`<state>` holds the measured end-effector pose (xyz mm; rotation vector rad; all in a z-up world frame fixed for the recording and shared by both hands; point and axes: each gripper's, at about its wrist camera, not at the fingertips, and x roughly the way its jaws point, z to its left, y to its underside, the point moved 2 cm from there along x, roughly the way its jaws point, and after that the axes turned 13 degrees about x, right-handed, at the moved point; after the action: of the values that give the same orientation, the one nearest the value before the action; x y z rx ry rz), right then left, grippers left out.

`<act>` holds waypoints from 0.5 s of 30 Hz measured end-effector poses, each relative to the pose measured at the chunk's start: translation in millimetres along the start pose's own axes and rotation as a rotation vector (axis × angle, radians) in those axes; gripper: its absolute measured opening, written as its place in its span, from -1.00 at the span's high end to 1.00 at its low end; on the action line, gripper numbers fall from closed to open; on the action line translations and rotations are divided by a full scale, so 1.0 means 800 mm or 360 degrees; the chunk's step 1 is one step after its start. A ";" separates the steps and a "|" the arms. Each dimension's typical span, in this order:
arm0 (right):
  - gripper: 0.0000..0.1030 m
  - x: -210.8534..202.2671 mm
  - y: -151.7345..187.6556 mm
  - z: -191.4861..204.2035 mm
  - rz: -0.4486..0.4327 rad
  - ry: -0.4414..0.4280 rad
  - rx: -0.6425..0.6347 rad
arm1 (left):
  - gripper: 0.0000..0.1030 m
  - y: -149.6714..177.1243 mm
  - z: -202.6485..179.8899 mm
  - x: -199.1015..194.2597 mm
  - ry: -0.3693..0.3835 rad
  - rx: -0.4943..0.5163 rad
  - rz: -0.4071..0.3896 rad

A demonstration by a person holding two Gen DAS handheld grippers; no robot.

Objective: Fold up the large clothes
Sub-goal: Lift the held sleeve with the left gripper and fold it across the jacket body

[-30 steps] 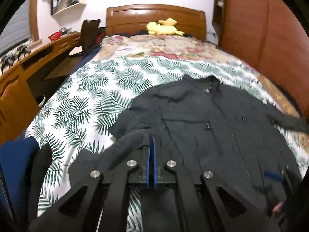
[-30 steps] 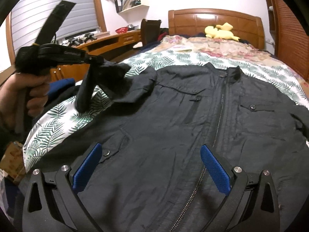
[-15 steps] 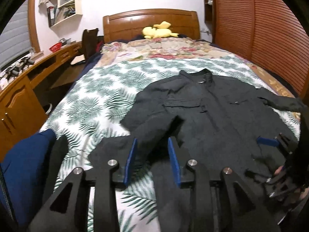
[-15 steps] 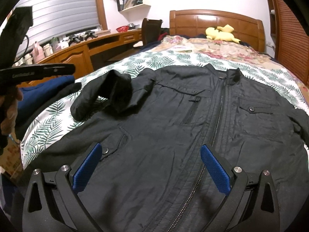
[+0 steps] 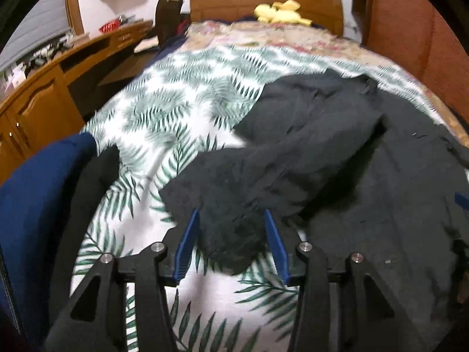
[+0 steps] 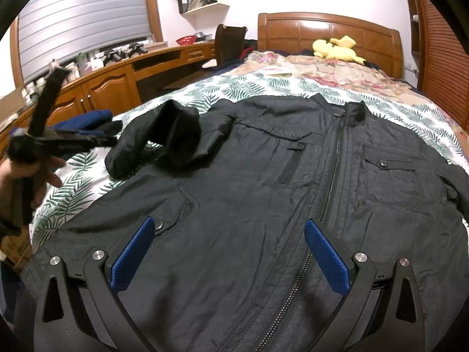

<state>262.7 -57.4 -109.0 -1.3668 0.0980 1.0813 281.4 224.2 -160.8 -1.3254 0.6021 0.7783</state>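
A bedroom: a bed with a palm-leaf bedspread [image 6: 263, 85] fills both views, a wooden headboard [image 6: 328, 29] and a yellow plush toy [image 6: 337, 48] at the top of the frame, and a wooden desk [image 6: 117, 79] along the upper left. The black jacket [image 6: 293, 190] lies front-up and zipped across the middle of the right wrist view, collar toward the headboard. Its sleeve [image 6: 173, 140] sits bunched in a loose heap at centre left, resting partly on the jacket's chest and partly on the bedspread.

The left gripper [image 5: 231, 240] has its jaws spread, the sleeve cuff lying between the blue pads [image 5: 186, 243] but not pinched. The right gripper [image 6: 228, 252] hovers wide open and empty over the lower hem, low in its frame.

The step in hand looks like laying that sleeve across the body. To do it well, I would close on the cuff's edge rather than the bulk, lift enough to let the heap fall straight, then draw it flat across the chest. The right gripper could pin the hem so the slick fabric does not slide.
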 end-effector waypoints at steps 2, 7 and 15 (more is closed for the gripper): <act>-1.00 0.001 0.001 -0.001 0.0006 0.0000 -0.0002 | 0.07 0.006 0.004 0.016 0.0015 -0.0035 0.0059; -1.00 0.002 0.001 0.002 0.0009 0.0001 -0.0003 | 0.06 0.020 0.017 0.045 0.0071 -0.0155 0.0167; -1.00 -0.003 0.004 -0.002 0.0002 0.0019 -0.0004 | 0.36 0.023 0.021 0.051 0.0123 -0.0237 0.0169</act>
<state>260.1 -60.1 -110.2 -1.3755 0.1065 1.0748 291.7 248.0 -201.2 -1.4747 0.6911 0.8747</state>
